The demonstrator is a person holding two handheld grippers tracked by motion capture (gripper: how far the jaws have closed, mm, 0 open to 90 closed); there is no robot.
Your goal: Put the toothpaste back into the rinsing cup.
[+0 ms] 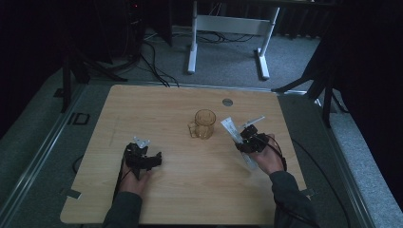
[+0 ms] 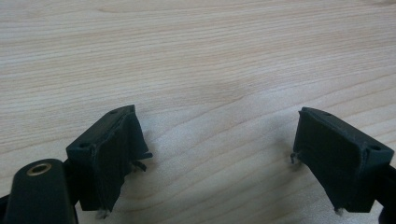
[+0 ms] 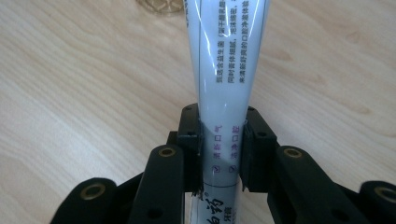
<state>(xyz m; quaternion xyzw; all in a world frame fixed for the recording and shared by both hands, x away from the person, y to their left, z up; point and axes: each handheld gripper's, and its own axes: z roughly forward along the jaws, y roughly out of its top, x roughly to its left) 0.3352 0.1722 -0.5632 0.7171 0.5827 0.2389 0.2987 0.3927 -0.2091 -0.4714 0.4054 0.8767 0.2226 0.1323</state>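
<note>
Our right tongs point(image 3: 219, 154) clamp a white toothpaste tube point(image 3: 224, 70) near its lower end; most of the tube juts beyond the tips, toward the amber glass cup point(image 1: 205, 123) just ahead. Our left tongs point(image 2: 219, 154) stand wide and empty over bare desk point(image 2: 196, 56), well apart from the tube. We judge two risks: the smooth tube may pivot or slip in so low a grip, and its free end may knock the cup over. Otherwise the path looks clear.
</note>
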